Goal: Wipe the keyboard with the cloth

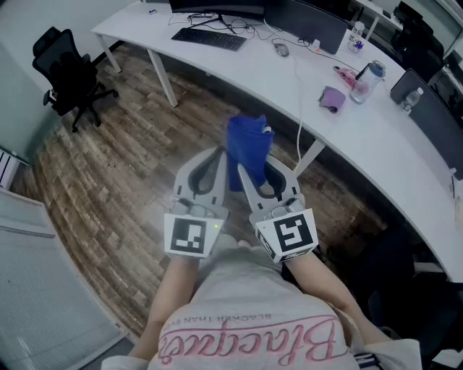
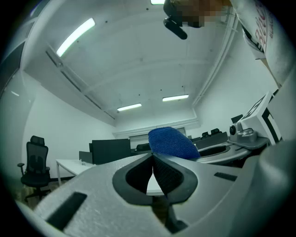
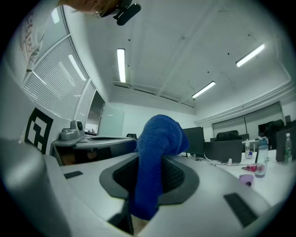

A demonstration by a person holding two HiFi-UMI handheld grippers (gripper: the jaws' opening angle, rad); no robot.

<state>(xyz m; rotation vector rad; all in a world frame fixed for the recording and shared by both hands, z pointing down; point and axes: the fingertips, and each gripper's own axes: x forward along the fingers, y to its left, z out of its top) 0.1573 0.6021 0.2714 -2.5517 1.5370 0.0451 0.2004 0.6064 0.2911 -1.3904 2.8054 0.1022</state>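
A black keyboard (image 1: 210, 37) lies on the far left part of the long white desk (image 1: 253, 69), well ahead of both grippers. I hold the two grippers close to my body, above the wooden floor. My right gripper (image 1: 251, 165) is shut on a blue cloth (image 1: 248, 144), which sticks up past its jaws; in the right gripper view the cloth (image 3: 156, 148) fills the gap of the gripper (image 3: 150, 157). My left gripper (image 1: 218, 153) sits just left of it, jaws touching at the tip (image 2: 152, 156) with nothing between them. The cloth (image 2: 172, 142) shows beyond it.
On the desk are a mouse (image 1: 281, 49), a purple object (image 1: 333, 98), a water bottle (image 1: 368, 79) and dark monitors (image 1: 304, 22). A white cable (image 1: 299, 115) hangs off the desk edge. A black office chair (image 1: 69, 72) stands at the left on the floor.
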